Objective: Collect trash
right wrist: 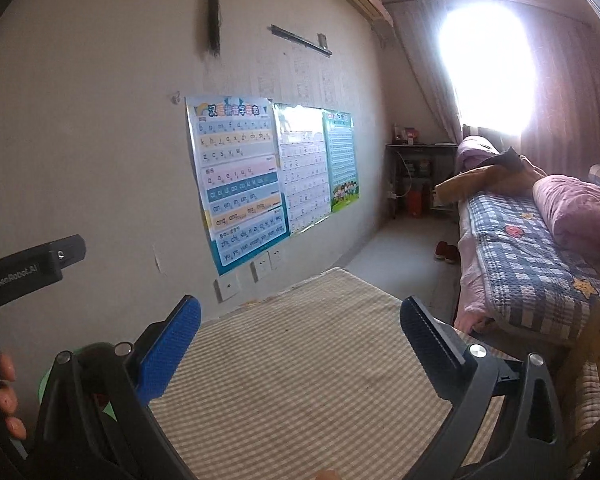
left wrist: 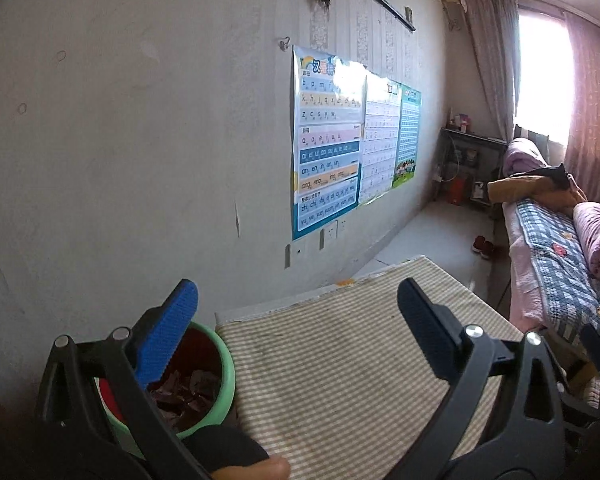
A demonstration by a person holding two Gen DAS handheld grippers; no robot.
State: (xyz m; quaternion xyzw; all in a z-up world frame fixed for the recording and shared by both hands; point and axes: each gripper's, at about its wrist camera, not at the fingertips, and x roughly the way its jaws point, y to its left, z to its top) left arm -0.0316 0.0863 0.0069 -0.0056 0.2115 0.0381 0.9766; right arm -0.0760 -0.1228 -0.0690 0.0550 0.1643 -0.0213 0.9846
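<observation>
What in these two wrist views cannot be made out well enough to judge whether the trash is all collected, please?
- Green bin: in the left wrist view the left gripper covers its near side; the dark scraps inside are unidentifiable.
- Same bin in the right wrist view: only a green sliver shows behind the right gripper.
- Striped tabletop: near edge cut off in both views.
- Shelf: items too small.

"GenRobot.AI" on the left gripper (right wrist: 28, 270); pinyin syllables on the wall poster (right wrist: 238, 184).

Striped cloth (left wrist: 352, 360) covers the near table; posters (left wrist: 328, 148) line the wall, bed (left wrist: 556, 264) far right.
</observation>
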